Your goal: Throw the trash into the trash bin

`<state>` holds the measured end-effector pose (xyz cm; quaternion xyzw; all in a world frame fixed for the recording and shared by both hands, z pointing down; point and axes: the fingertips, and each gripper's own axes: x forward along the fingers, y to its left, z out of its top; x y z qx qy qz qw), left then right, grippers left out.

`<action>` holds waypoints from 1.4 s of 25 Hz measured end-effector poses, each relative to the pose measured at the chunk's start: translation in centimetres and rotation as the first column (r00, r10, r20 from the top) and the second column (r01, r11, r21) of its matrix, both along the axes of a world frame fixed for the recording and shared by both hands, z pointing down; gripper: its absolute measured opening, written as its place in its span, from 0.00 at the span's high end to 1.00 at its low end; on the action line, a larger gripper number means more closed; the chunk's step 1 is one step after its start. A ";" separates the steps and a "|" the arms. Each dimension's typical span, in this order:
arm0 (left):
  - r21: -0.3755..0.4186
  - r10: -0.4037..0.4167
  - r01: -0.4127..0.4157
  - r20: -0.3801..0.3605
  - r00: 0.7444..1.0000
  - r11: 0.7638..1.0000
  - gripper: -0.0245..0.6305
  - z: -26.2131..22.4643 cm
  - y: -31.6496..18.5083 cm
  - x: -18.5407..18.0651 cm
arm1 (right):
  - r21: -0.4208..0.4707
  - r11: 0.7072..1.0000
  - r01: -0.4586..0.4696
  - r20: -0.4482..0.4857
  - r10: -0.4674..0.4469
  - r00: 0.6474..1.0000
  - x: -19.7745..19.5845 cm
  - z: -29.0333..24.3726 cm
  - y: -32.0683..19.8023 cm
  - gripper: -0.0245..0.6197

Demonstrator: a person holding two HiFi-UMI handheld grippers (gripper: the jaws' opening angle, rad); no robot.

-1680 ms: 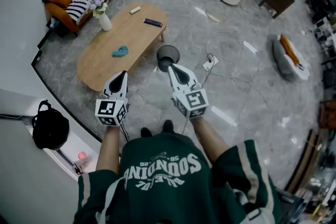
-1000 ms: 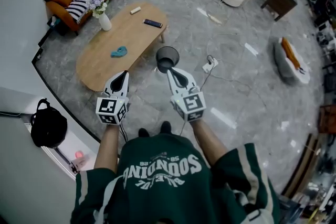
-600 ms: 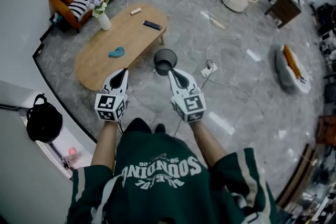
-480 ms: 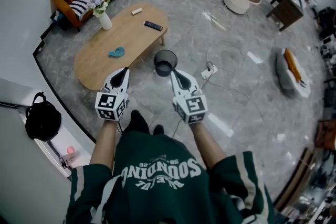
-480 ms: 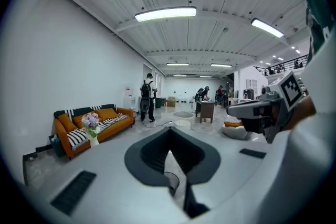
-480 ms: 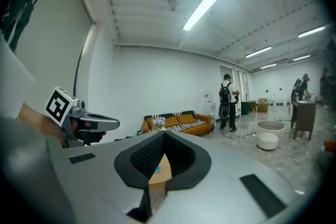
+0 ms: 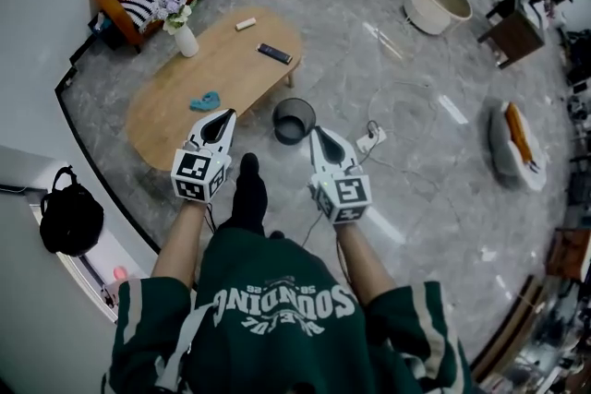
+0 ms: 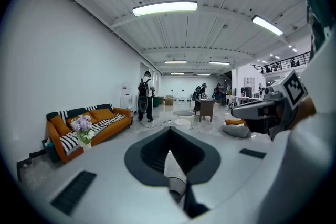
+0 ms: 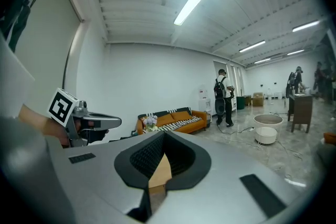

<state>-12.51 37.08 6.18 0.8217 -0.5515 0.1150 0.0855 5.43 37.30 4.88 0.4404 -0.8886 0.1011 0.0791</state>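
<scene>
Both the left hand-held gripper and the right hand-held gripper have their jaws together, nothing in them. The crumpled blue trash lies on the oval wooden counter just ahead of the left one. The round black mesh trash bin stands ahead, between the two.

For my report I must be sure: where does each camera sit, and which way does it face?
Head view: on the person's head, facing steeply down at the coffee table and trash bin; shows green shirt, a foot, left gripper, right gripper.
Left gripper view: on the left gripper, nearly level along its shut jaws; right gripper at right.
Right gripper view: on the right gripper, likewise; left gripper at left.
Both gripper views share the orange sofa and flower vase.
</scene>
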 end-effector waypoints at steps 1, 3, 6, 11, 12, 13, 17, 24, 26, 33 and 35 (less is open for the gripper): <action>-0.002 0.006 -0.006 -0.001 1.000 1.000 0.96 0.2 -1.5 -0.5 | -0.004 1.000 0.003 0.003 -0.003 1.000 -0.8 0.1 -1.2 0.96; -0.011 0.016 -0.016 -0.005 1.000 1.000 0.96 0.8 -4.6 -1.6 | -0.010 1.000 0.004 -0.006 -0.004 1.000 -2.3 0.3 -4.0 0.96; -0.032 0.030 -0.030 -0.014 0.999 0.999 0.96 1.8 -9.6 -3.2 | -0.033 0.999 0.003 -0.023 -0.004 1.000 -4.2 1.3 -8.4 0.96; -0.075 0.075 -0.076 -0.015 0.997 0.994 0.96 3.6 -17.8 -5.4 | -0.056 0.998 -0.014 -0.036 0.012 0.999 -7.4 2.0 -16.5 0.96; -0.084 0.092 -0.092 -0.013 0.996 0.992 0.96 3.9 -19.4 -5.8 | -0.061 0.998 -0.018 -0.034 0.016 0.999 -8.0 2.1 -18.0 0.96; -0.091 0.108 -0.109 -0.011 0.994 0.990 0.96 4.2 -20.9 -6.2 | -0.064 0.998 -0.022 -0.033 0.020 0.999 -8.7 2.1 -19.5 0.96; -0.113 0.175 -0.174 -0.001 0.985 0.978 0.96 5.2 -25.7 -7.2 | -0.070 0.997 -0.024 -0.046 0.021 0.999 -11.1 2.8 -24.2 0.96; -0.144 0.236 -0.232 0.007 0.972 0.962 0.96 7.1 -31.2 -6.4 | -0.079 0.995 -0.056 -0.063 0.051 0.997 -10.6 3.2 -29.5 0.96; -0.160 0.244 -0.239 0.016 0.970 0.958 0.96 8.0 -32.2 -5.8 | -0.095 0.993 -0.063 -0.059 0.058 0.997 -9.5 3.9 -30.1 0.96; -0.187 0.241 -0.225 0.066 0.968 0.956 0.96 11.3 -35.8 -4.3 | -0.159 0.984 -0.085 -0.064 0.076 0.995 -6.5 7.1 -33.3 0.96; -0.201 0.240 -0.221 0.079 0.968 0.954 0.96 13.2 -36.3 -4.0 | -0.161 0.983 -0.083 -0.050 0.076 0.996 -6.0 8.8 -34.0 0.96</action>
